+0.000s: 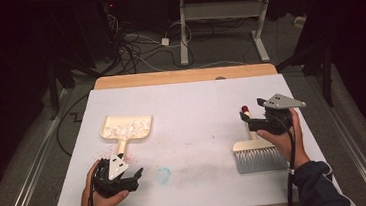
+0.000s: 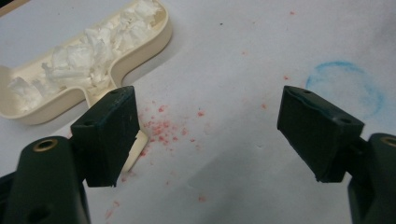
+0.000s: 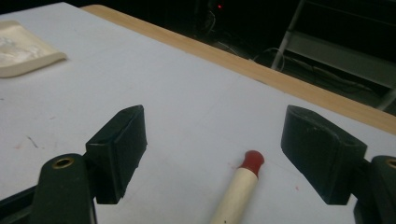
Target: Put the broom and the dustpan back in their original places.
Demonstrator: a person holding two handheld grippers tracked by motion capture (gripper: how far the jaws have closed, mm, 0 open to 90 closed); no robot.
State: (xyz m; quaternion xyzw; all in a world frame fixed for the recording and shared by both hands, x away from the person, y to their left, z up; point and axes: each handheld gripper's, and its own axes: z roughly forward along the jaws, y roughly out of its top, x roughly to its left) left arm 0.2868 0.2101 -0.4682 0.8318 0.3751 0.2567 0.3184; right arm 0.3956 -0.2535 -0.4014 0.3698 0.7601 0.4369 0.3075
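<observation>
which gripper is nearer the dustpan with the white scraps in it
Left. The left gripper sits open just below the dustpan, by its handle end. The right gripper is across the table, open over the brush handle.

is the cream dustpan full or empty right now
Partly full. The dustpan lies flat on the table with white crumpled scraps piled in its tray, seen in the high and left gripper views.

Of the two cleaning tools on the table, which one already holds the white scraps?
The cream dustpan, near the left hand-held gripper, holds the white scraps. The brush by the right hand-held gripper holds none.
</observation>
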